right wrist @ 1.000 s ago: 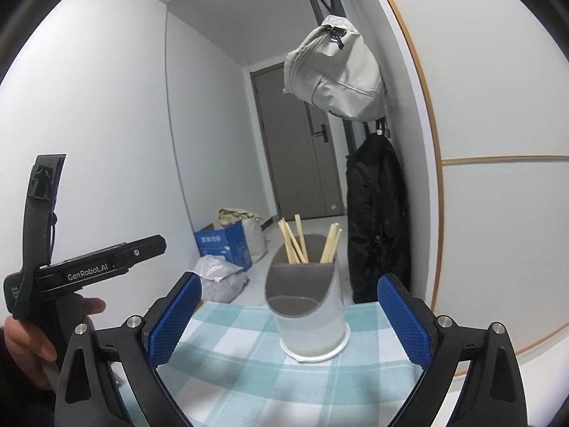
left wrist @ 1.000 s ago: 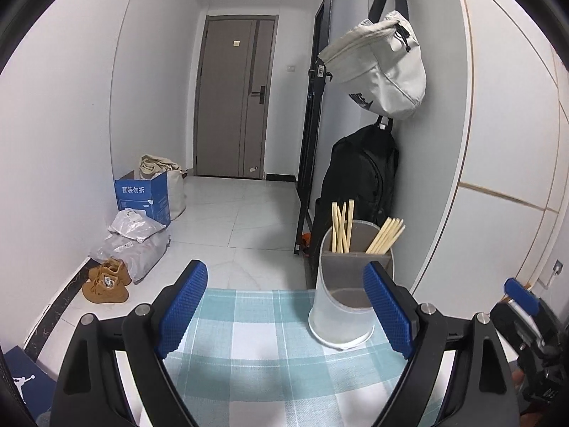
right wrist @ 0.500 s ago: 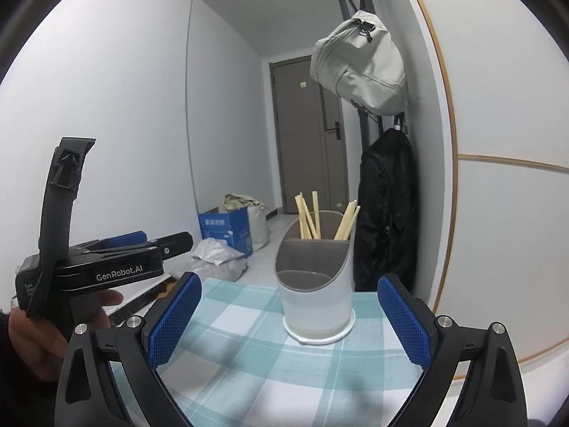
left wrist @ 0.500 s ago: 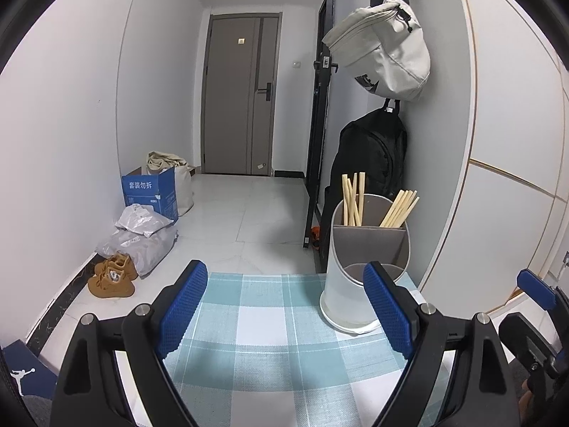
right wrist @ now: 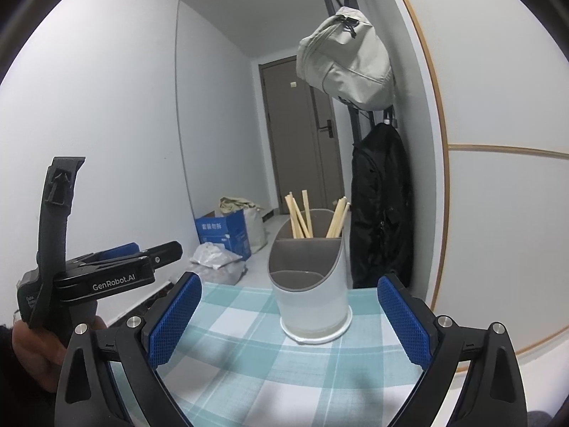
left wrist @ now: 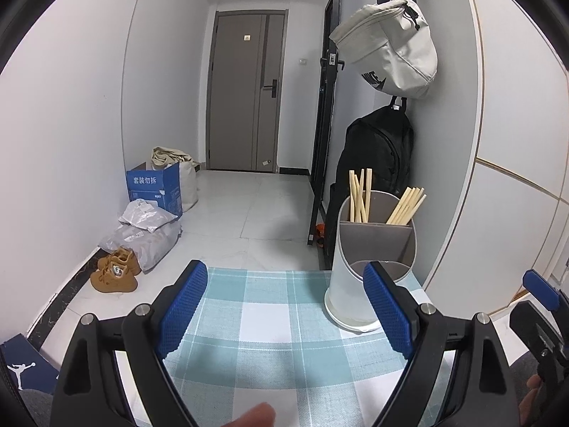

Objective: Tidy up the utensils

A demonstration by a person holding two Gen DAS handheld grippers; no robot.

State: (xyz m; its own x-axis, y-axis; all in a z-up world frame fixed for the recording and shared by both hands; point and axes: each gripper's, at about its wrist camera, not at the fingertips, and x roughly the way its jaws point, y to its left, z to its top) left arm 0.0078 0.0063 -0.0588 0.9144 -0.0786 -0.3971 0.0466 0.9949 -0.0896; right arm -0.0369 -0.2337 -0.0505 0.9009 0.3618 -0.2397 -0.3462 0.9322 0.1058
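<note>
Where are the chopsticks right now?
The chopsticks stand in two bunches in the back compartments of the utensil holder, which sits on the checked tablecloth near the table's far right corner, just before the black backpack.

We're riding the left tongs [left wrist: 284,311], looking slightly down across the checked counter [left wrist: 270,320] toward the hallway door [left wrist: 247,92]. Now the right tongs [right wrist: 288,316]: closer to the wall, angled leftward, catching the left tongs from the side. We share the utensil holder [left wrist: 370,259], close ahead in both views, plus the hanging bags [right wrist: 350,60].
</note>
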